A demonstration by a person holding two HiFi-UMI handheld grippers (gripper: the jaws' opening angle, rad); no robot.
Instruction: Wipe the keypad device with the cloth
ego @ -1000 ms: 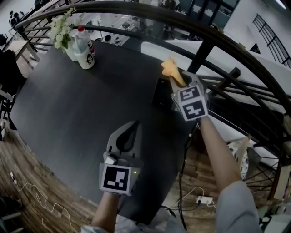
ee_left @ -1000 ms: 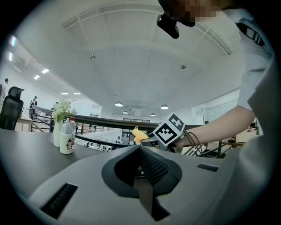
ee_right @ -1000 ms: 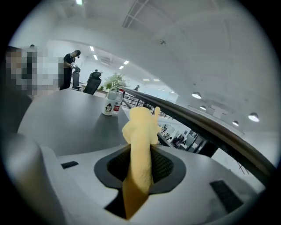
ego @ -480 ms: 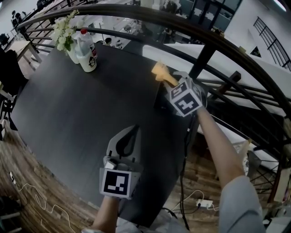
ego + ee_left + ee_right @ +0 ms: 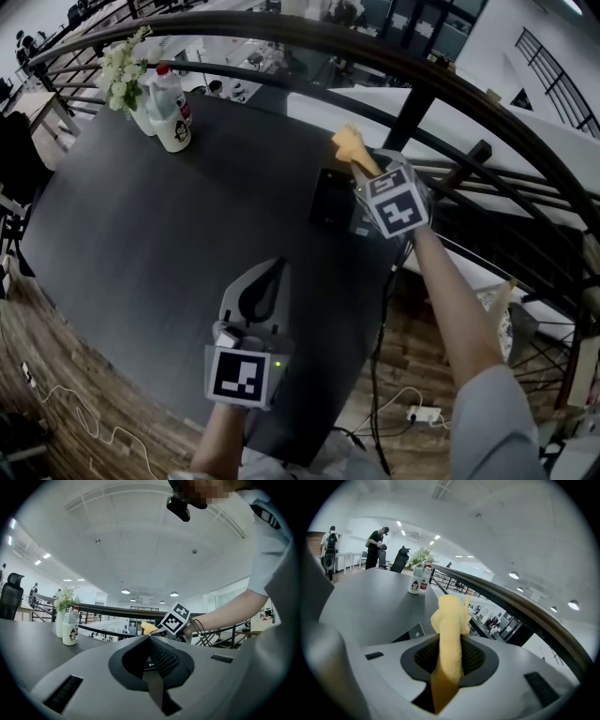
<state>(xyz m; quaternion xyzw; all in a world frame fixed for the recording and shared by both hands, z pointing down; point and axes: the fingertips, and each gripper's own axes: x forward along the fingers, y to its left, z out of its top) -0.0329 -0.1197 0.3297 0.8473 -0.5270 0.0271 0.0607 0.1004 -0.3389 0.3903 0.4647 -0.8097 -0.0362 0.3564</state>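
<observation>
The right tool (image 5: pixel 365 174) is clenched on the yellow cloth (image 5: pixel 351 146) at the right edge of the desk (image 5: pixel 169 234), just past the far right corner of the keypad device (image 5: pixel 332 198). In the right gripper view, the right tool (image 5: pixel 450 640) has the cloth (image 5: pixel 450 620) pinched between its jaws. A narrow strip runs down through them and a rumpled wad stands up beyond their tips, pointing toward the dark curved railing (image 5: pixel 520 611). The keypad device (image 5: pixel 411 633) shows there as a flat dark slab lying on the desk to the lower left of the jaws, and the cloth is clear of it. The left tool (image 5: pixel 279 262) sits low over the desk near its near edge, well apart from the device. In the left gripper view, the left tool (image 5: pixel 150 638) has its jaws pressed together with nothing between them. Past them the marker cube of the right tool and the yellow cloth (image 5: pixel 149 628) are in sight. At the far left corner of the desk a white bottle (image 5: pixel 172 105) with a red cap stands just beside a vase of white flowers (image 5: pixel 126 73). The railing (image 5: pixel 422 84) curves round the far and right sides of the desk.
</observation>
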